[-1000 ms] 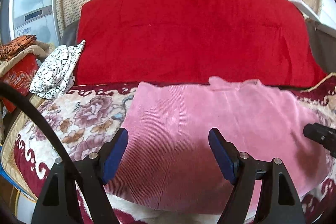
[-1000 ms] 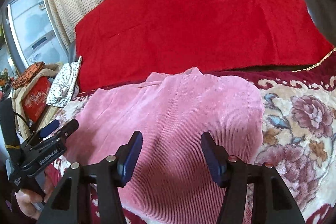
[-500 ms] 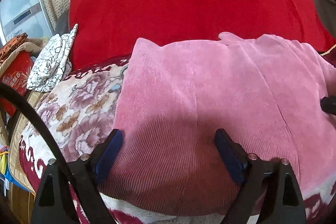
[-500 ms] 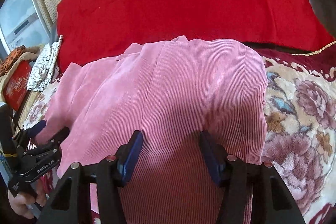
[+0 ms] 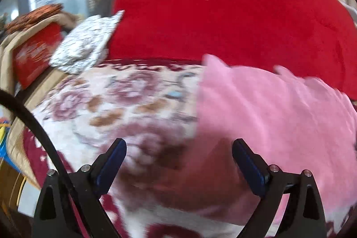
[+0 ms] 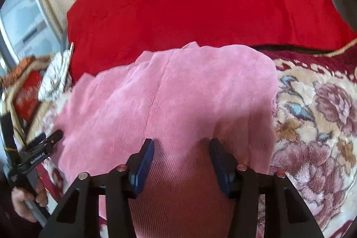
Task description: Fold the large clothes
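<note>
A pink corduroy garment (image 6: pixel 178 93) lies on the floral blanket (image 5: pixel 116 108), a red cover (image 6: pixel 200 3) behind it; left gripper (image 5: pixel 178 162) and right gripper (image 6: pixel 181 160) fingers spread, empty.

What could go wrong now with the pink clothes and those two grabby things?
1. The left gripper is open over the flowery blanket at the edge of the pink garment. If it shuts here, it might pinch blanket along with cloth.
2. The right gripper is open over the middle of the garment, not a corner, so a grab could bunch it up rather than fold it flat.
</note>
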